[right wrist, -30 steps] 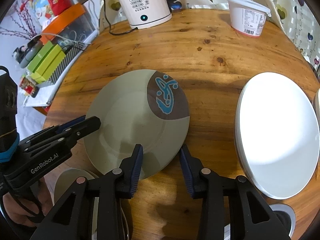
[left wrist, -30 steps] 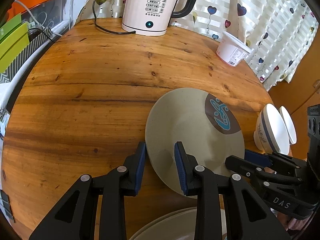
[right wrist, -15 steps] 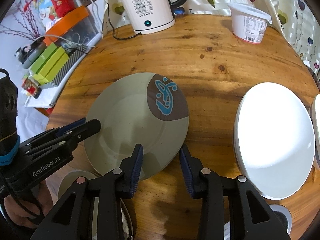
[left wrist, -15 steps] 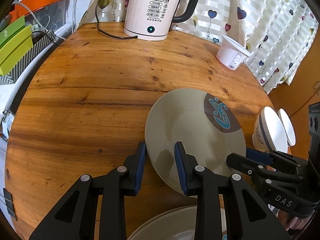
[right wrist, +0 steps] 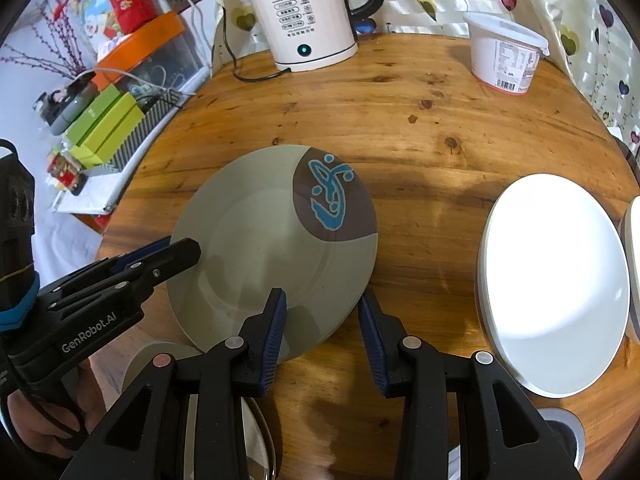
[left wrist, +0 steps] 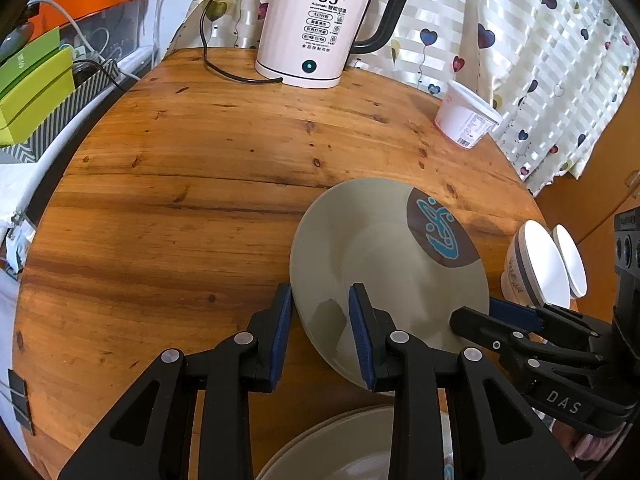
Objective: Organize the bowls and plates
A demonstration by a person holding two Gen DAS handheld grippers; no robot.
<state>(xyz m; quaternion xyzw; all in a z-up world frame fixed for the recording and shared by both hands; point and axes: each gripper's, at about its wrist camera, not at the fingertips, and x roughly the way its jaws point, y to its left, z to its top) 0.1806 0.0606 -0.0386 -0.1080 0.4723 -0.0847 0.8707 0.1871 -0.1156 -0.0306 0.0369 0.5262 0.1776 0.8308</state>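
A grey-green plate [left wrist: 384, 264] with a brown patch and blue fish mark is held above the round wooden table [left wrist: 200, 184]; it also shows in the right wrist view [right wrist: 264, 248]. My left gripper [left wrist: 320, 328] straddles its left rim, jaws open around the edge. My right gripper [right wrist: 322, 324] straddles its near right rim, jaws open. Whether the pads touch the plate I cannot tell. A white plate [right wrist: 556, 280] lies at the right. Two white bowls [left wrist: 540, 268] stand at the table's right edge. Another grey plate [left wrist: 360, 444] lies below the left gripper.
A white electric kettle [left wrist: 320, 28] with its cord stands at the back. A white lidded tub [right wrist: 504, 52] stands back right. Green boxes [right wrist: 104, 120] and an orange-lidded bin [right wrist: 148, 48] sit off the left edge. A curtain hangs behind.
Both views have drawn back and up slightly: the kettle and tub sit lower in frame. The plate stays between both pairs of jaws.
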